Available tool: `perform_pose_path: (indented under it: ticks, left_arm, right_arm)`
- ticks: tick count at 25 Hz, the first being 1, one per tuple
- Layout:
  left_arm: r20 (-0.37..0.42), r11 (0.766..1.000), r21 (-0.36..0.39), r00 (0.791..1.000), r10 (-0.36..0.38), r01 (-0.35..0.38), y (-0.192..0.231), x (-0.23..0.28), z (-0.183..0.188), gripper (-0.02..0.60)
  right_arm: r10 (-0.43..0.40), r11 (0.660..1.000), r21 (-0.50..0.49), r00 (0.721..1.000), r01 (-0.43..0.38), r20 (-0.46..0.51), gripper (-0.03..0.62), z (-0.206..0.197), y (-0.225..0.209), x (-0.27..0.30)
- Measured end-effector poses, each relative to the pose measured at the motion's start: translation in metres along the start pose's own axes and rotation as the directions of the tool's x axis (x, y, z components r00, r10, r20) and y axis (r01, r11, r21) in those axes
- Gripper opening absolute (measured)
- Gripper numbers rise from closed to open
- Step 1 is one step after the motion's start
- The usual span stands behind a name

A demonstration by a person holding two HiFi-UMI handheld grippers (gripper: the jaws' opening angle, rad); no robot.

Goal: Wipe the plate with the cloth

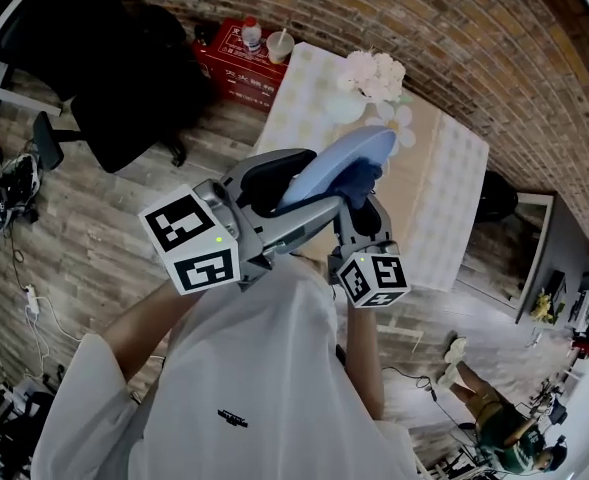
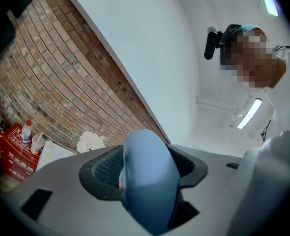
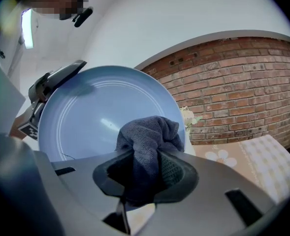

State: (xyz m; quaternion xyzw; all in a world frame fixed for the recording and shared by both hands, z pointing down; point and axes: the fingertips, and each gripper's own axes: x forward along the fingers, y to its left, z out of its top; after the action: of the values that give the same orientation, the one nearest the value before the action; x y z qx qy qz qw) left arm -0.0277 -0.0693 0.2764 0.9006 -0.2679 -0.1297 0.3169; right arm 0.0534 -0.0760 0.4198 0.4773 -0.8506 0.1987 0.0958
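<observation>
A pale blue plate (image 1: 342, 160) is held up in the air on edge over the table. My left gripper (image 1: 292, 183) is shut on the plate's rim (image 2: 147, 181), which fills the gap between its jaws. My right gripper (image 1: 359, 190) is shut on a dark grey-blue cloth (image 3: 148, 144). The cloth's bunched end rests against the plate's inner face (image 3: 95, 112) near its lower right. In the head view the cloth (image 1: 358, 180) shows just under the plate.
A table with a cream checked cloth (image 1: 434, 183) lies below, with a white vase of pale flowers (image 1: 369, 83) at its far end. A red box (image 1: 239, 58) with a bottle and a cup sits beyond. A black office chair (image 1: 124, 78) stands left.
</observation>
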Motion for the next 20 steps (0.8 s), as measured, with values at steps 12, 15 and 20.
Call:
perform_pose_path:
  ticks: [12, 15, 20]
  left_arm:
    - [0.018, 0.999, -0.028, 0.999, 0.034, -0.033, 0.021, -0.013, 0.002, 0.275]
    - [0.021, 0.999, -0.025, 0.999, 0.043, -0.043, 0.025, -0.013, 0.002, 0.275]
    - [0.025, 0.999, -0.020, 0.998, 0.051, -0.050, 0.027, -0.012, 0.002, 0.275]
  right_arm:
    - [0.089, 0.996, 0.005, 0.991, -0.089, -0.096, 0.126, -0.039, 0.053, -0.002]
    - [0.117, 0.993, 0.018, 0.988, -0.116, -0.100, 0.126, -0.042, 0.066, -0.003]
    - [0.160, 0.987, 0.045, 0.982, -0.157, -0.099, 0.126, -0.039, 0.085, -0.008]
